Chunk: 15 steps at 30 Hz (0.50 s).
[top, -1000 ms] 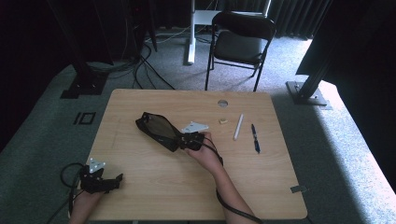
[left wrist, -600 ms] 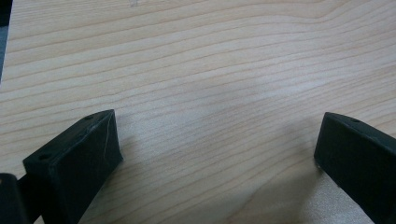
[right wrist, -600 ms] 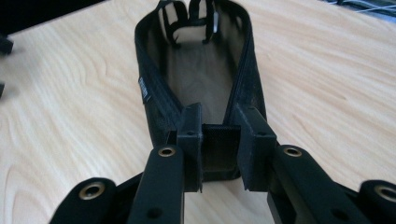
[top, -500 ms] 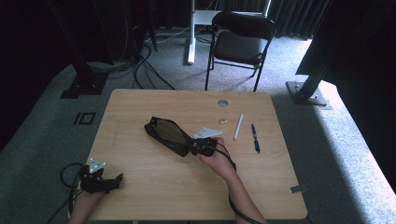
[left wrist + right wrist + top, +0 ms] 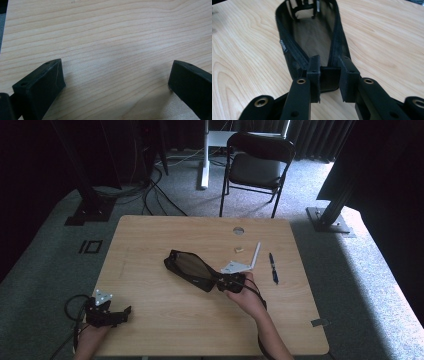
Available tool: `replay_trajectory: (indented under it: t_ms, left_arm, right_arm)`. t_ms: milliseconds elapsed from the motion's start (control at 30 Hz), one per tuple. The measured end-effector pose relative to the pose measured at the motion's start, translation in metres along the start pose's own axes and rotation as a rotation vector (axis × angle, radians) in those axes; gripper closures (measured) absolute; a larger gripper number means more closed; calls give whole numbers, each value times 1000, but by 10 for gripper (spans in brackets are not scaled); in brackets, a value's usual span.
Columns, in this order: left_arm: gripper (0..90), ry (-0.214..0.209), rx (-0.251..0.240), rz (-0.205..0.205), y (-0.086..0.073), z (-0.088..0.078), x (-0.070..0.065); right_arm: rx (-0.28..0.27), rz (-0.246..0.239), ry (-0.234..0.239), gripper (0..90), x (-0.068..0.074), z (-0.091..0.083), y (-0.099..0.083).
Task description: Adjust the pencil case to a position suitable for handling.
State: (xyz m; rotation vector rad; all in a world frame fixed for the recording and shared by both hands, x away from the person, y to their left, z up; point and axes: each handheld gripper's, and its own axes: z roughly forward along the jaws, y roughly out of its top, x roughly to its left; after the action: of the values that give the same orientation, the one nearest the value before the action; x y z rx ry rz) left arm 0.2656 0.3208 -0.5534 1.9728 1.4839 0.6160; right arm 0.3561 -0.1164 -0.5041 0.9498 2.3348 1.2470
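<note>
Black mesh pouch dragged a little way across the pale wooden surface [image 5: 150,245]

The left gripper [image 5: 107,315] rests unmoved, its jaws spread wide over bare wood with nothing between them. The black mesh zip pouch [image 5: 190,269] has slid rightward over the last second, pinched at its near end by the pressed-in jaws of the right gripper [image 5: 225,282], so a repositioning pull seems under way. Beyond those jaws lie a white pen [image 5: 256,255] and a dark pen [image 5: 272,267]. The pouch's far end blurs out; its contents cannot be made out.
</note>
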Motion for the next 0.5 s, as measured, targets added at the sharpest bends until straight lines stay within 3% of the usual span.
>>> replay_trajectory:
  t_ms: [500]
  left_arm:
    - [6, 0, 0, 0, 0, 0, 0]
  right_arm:
    - [31, 4, 15, 733, -4, -38, -24]
